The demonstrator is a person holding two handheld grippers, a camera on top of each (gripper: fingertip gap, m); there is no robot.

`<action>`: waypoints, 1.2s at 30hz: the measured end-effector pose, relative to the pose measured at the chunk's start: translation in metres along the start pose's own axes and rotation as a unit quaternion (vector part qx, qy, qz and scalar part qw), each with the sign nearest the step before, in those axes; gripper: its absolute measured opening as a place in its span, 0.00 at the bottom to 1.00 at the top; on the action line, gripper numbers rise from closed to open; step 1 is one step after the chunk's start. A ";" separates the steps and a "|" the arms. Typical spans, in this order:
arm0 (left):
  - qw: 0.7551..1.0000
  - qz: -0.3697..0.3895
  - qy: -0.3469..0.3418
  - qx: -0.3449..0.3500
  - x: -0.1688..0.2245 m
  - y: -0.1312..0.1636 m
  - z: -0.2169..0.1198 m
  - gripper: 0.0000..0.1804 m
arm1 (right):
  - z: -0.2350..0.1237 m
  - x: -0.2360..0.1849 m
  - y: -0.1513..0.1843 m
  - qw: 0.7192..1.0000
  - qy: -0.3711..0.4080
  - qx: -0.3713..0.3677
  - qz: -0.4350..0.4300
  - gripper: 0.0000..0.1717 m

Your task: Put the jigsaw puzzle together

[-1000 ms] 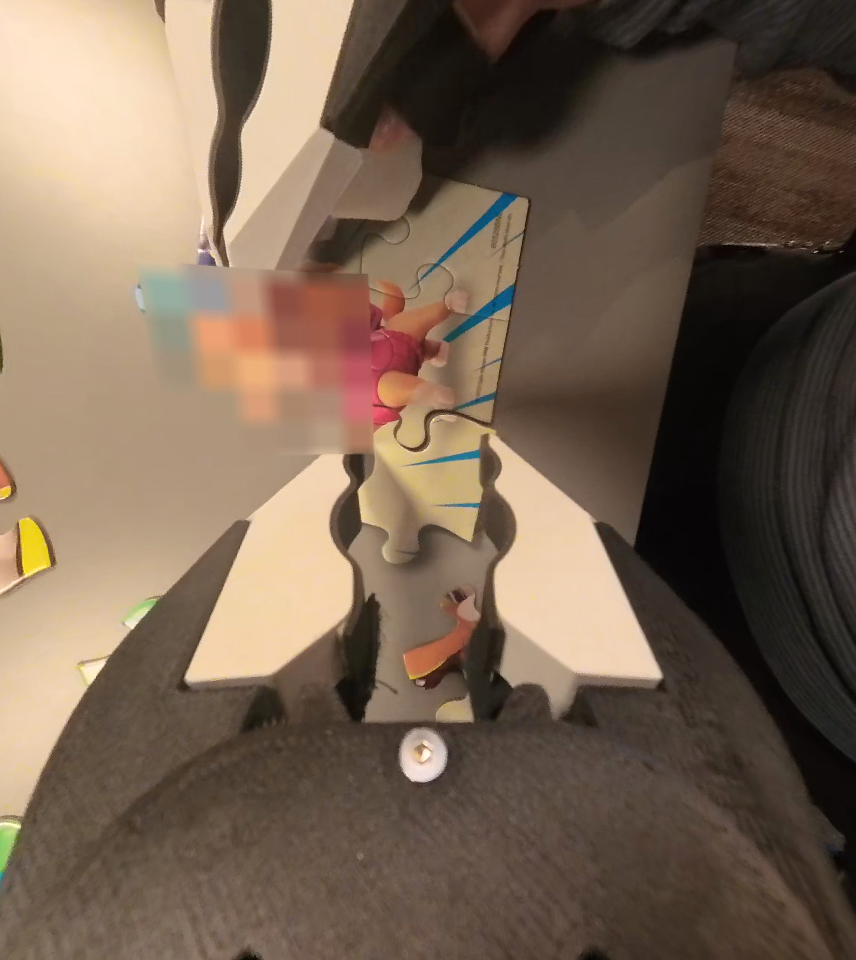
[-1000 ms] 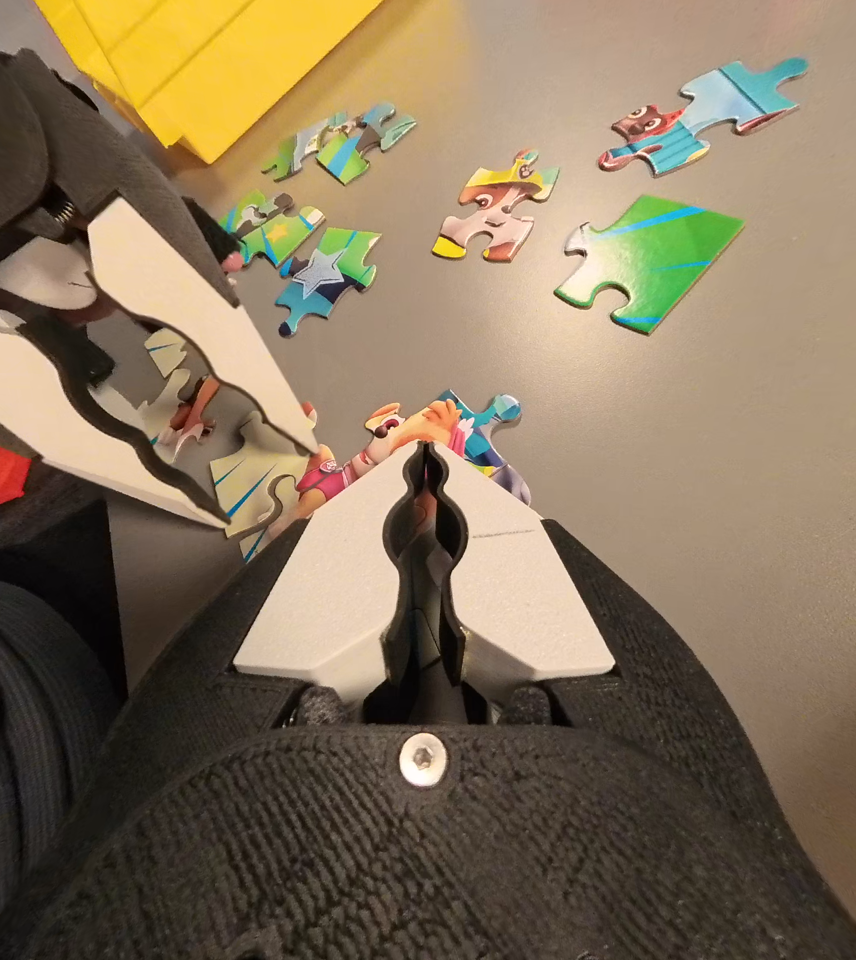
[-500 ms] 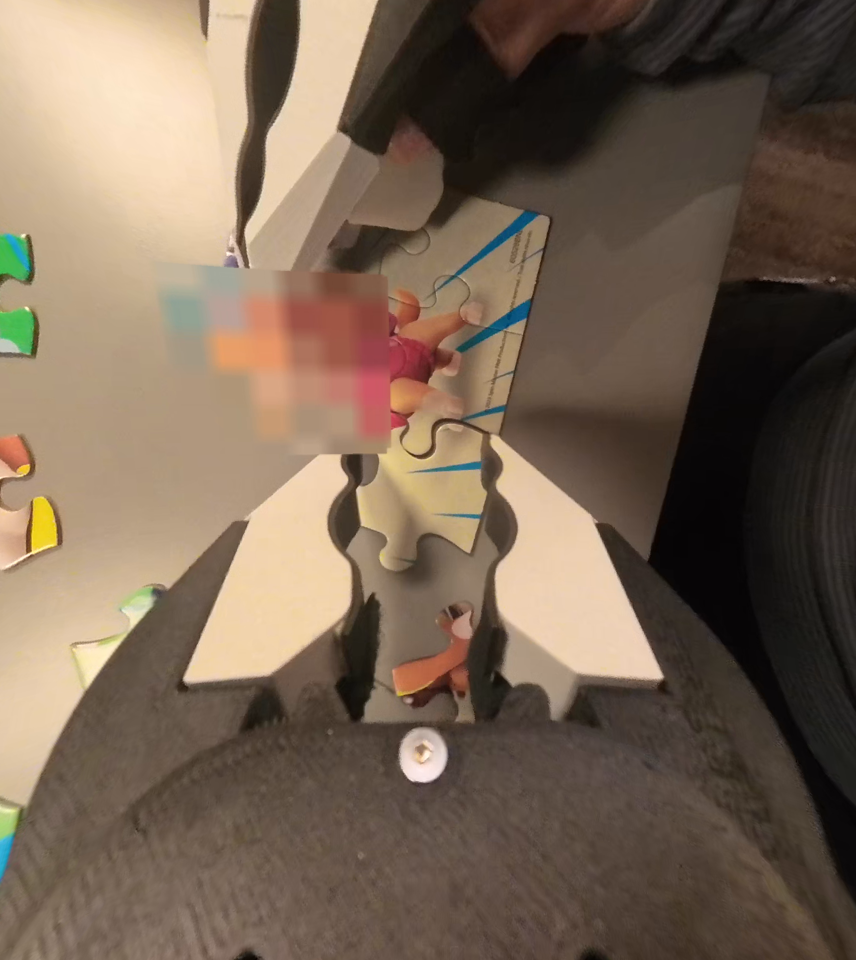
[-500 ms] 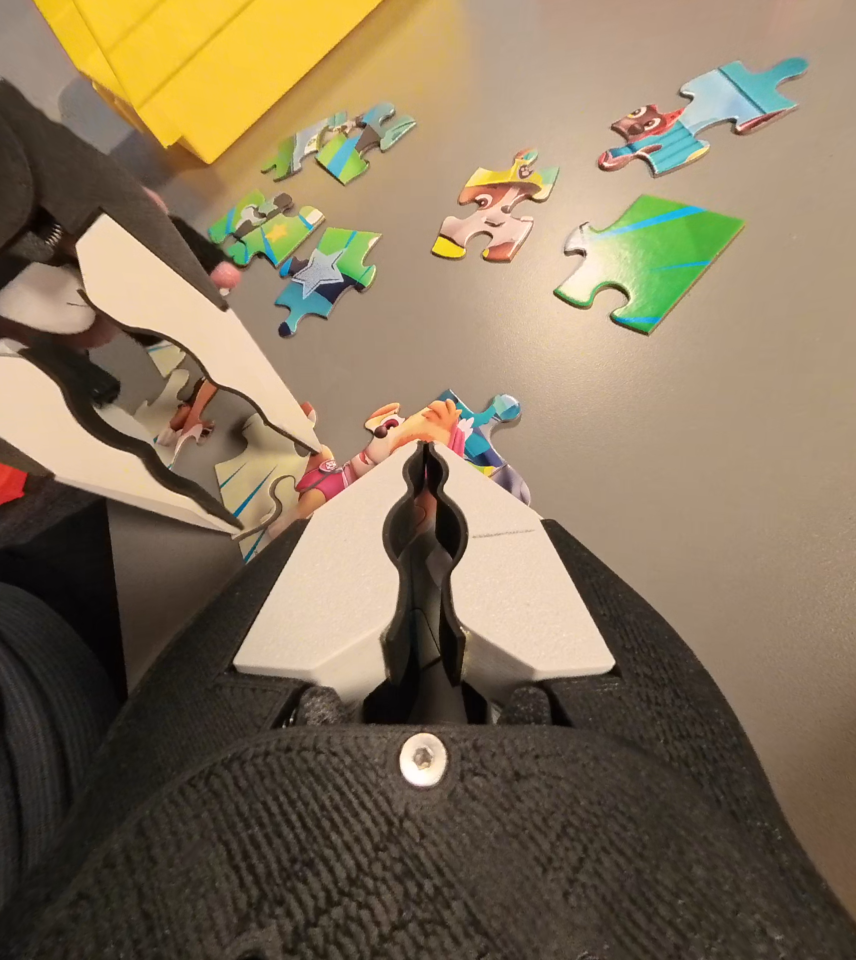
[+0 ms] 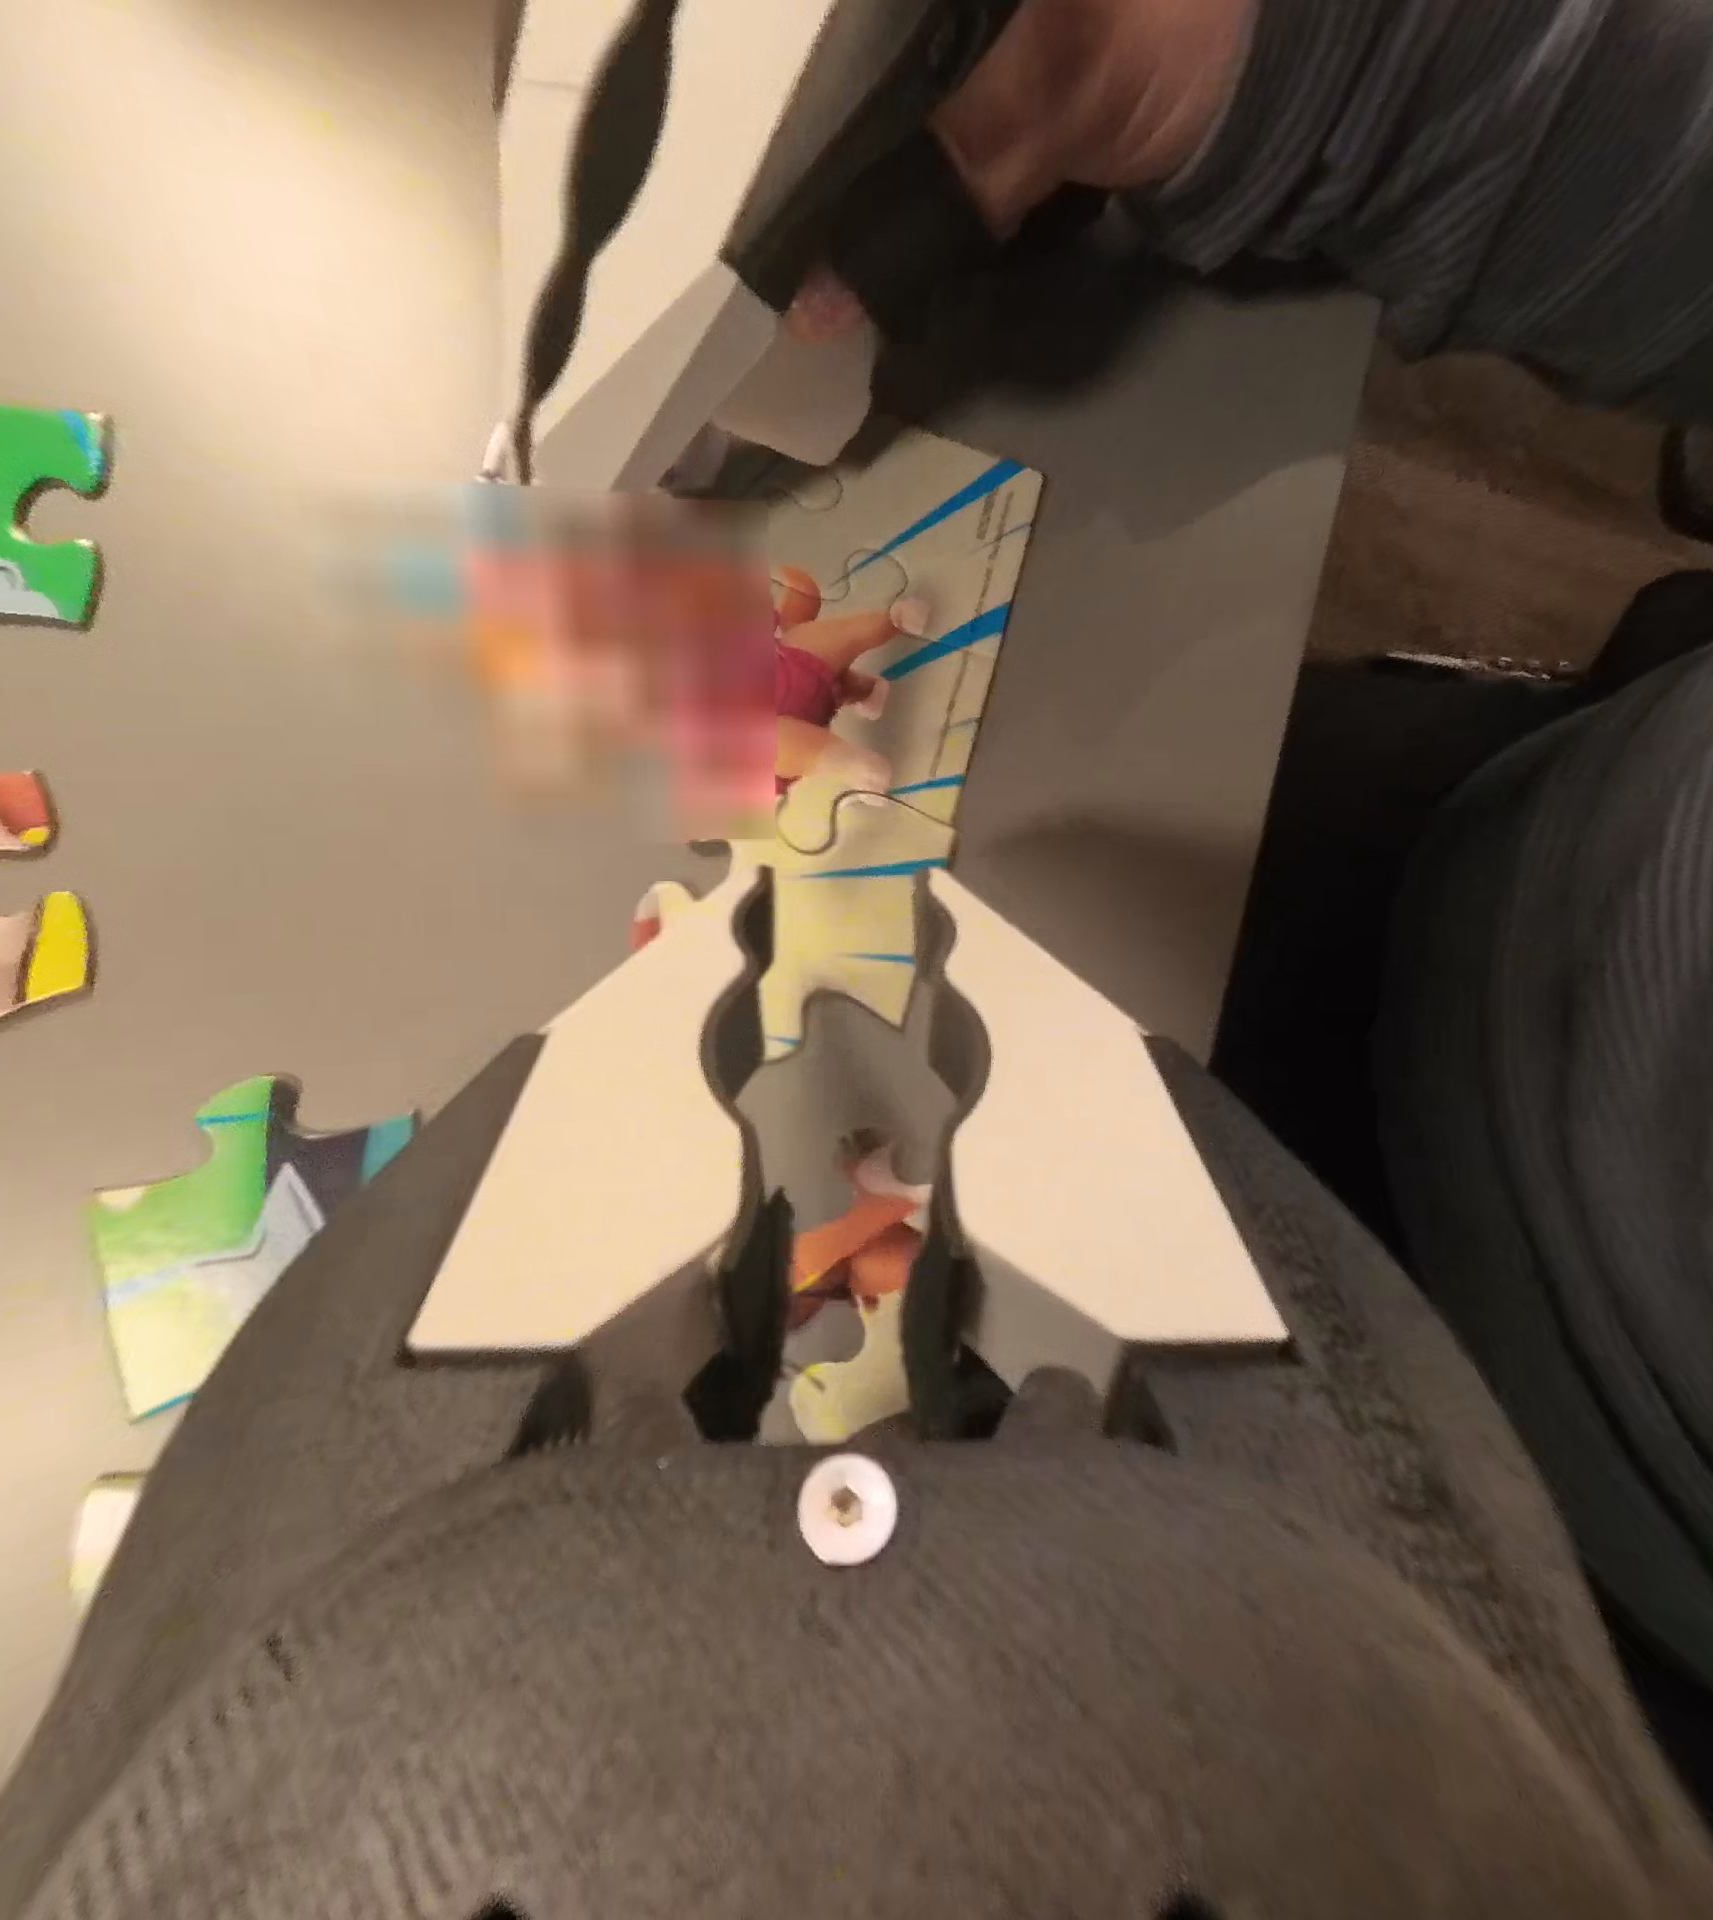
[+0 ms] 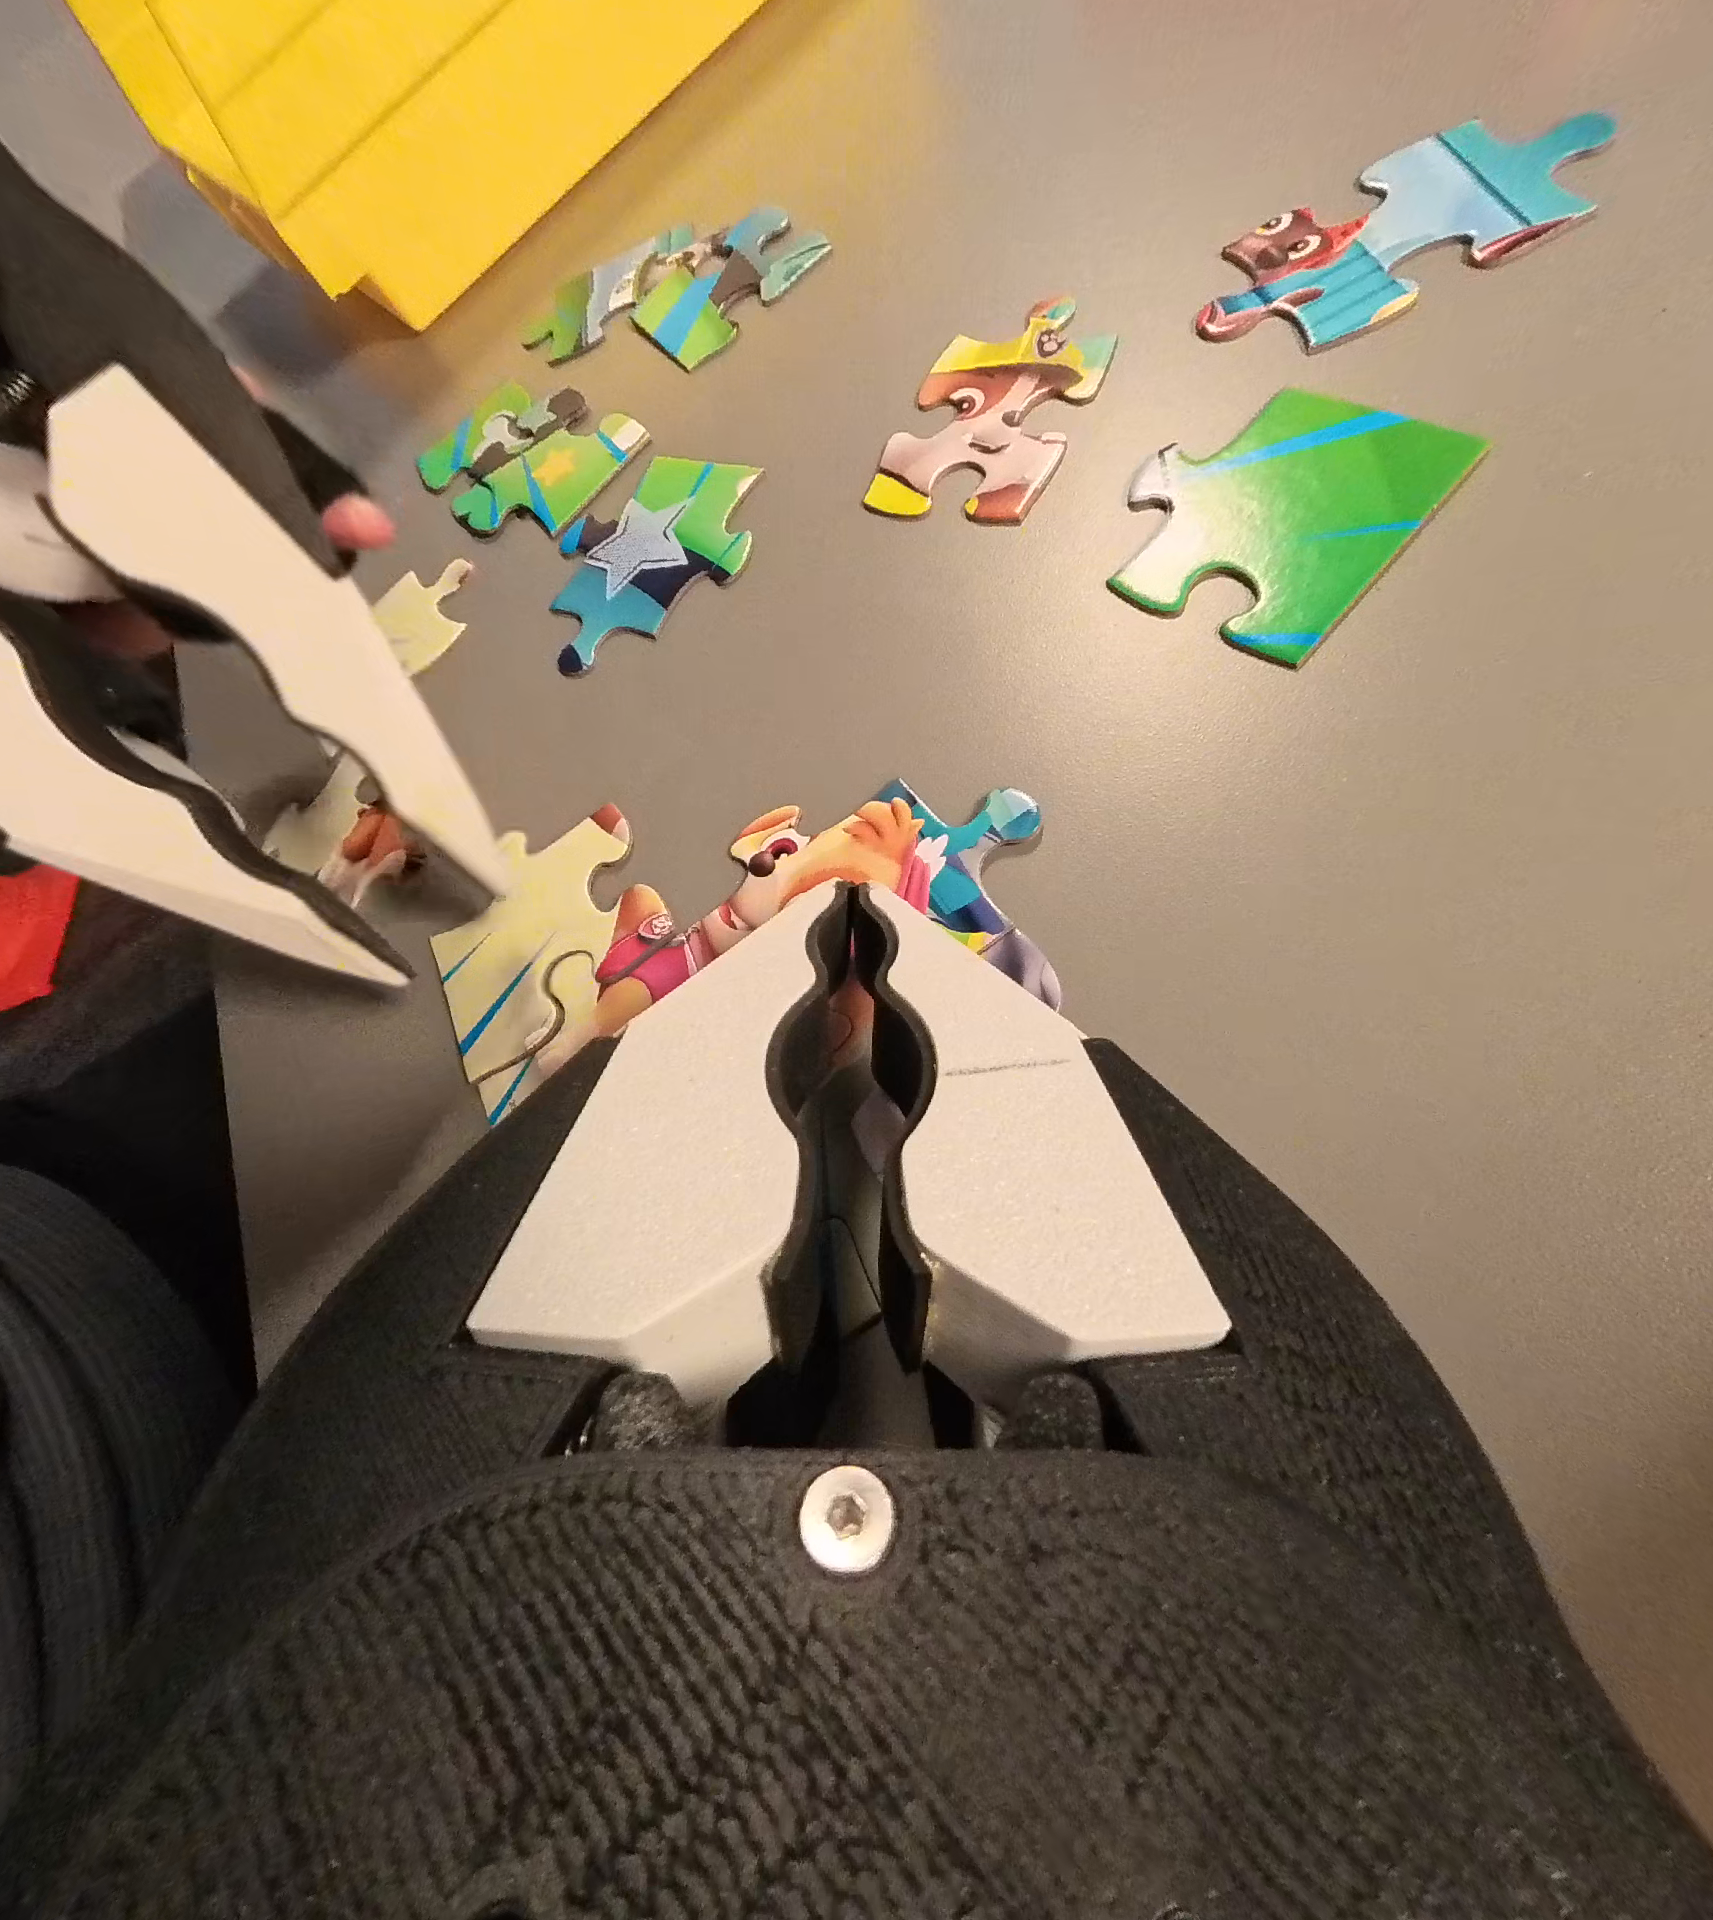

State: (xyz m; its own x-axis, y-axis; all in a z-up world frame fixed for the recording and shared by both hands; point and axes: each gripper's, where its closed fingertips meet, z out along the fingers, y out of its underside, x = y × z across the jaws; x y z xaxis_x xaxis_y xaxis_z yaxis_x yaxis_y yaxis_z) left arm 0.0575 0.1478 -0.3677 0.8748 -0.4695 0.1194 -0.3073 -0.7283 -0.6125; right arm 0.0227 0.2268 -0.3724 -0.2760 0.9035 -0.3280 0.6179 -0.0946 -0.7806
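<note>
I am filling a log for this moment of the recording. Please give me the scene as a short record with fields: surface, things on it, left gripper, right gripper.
surface: grey table
assembled part: joined puzzle pieces at the near table edge
loose pieces: green corner piece, pup piece with yellow helmet, star piece, several more beyond
other: yellow box at the far left
left gripper: fingers apart, hovering over the pale yellow end of the joined pieces; holds nothing
right gripper: fingers together, tips over the joined pieces; whether they touch them, cannot tell
</note>
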 end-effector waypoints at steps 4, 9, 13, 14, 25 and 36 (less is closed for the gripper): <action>0.999 -0.005 0.030 -0.019 0.006 0.010 0.004 0.03 | 0.000 0.000 0.000 1.000 -0.001 0.000 0.001 0.00; 0.999 -0.019 0.046 -0.002 0.009 0.005 0.009 0.00 | 0.000 0.000 0.000 1.000 -0.001 0.000 0.002 0.00; 0.999 -0.015 0.041 -0.017 0.010 0.006 0.016 0.00 | 0.000 0.000 0.000 1.000 -0.002 0.000 0.002 0.00; 0.999 -0.016 0.041 -0.019 0.011 0.006 0.017 0.00 | 0.000 0.000 0.000 1.000 -0.002 0.000 0.002 0.00; 0.997 -0.040 -0.026 0.060 -0.010 -0.025 0.004 0.00 | 0.000 0.000 0.000 1.000 -0.001 0.000 0.002 0.00; 0.996 -0.011 -0.083 -0.007 -0.026 -0.011 0.025 0.00 | 0.000 0.000 0.000 1.000 -0.001 0.001 0.003 0.00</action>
State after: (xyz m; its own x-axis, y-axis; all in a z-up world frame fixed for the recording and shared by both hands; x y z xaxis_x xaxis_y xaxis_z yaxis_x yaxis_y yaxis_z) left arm 0.0472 0.1802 -0.3837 0.9307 -0.3658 0.0007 -0.2923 -0.7450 -0.5996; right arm 0.0228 0.2271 -0.3723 -0.2747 0.9020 -0.3332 0.6185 -0.0996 -0.7794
